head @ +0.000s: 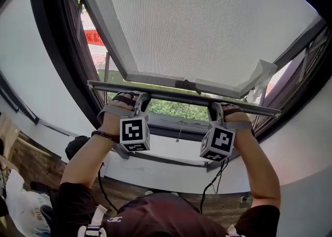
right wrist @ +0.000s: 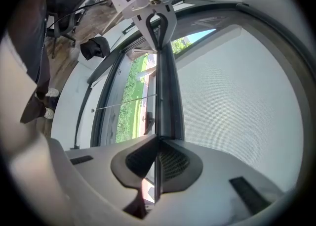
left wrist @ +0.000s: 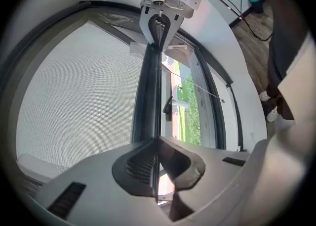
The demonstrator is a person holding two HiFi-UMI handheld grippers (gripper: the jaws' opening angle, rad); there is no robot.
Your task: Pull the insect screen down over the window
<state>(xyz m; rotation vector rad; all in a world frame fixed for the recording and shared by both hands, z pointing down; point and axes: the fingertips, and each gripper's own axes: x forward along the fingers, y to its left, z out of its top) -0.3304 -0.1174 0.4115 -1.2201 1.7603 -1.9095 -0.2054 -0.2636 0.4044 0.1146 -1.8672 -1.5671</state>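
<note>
The fingers (left wrist: pixel 132 163) of the left gripper (head: pixel 136 98) are clamped tight on the pull bar (head: pixel 181 97) of the insect screen (head: pixel 207 23). The right gripper (head: pixel 218 109) has its fingers (right wrist: pixel 174 163) pinched on the same bar further along, so one hand per side. The mesh hangs from the top of the window (head: pixel 67 75) and covers most of it, I'd say. What's left is the open band under the bar, where you can see greenery (head: pixel 179 109) outside. So the bar has to go on down to the lower frame (head: pixel 171 127) before this counts as done. Writing-wise, a red sign (head: pixel 94 38) outside has pale characters, way too small to read. The marker cubes (head: pixel 135 131) just carry black-and-white squares, no words.
</note>
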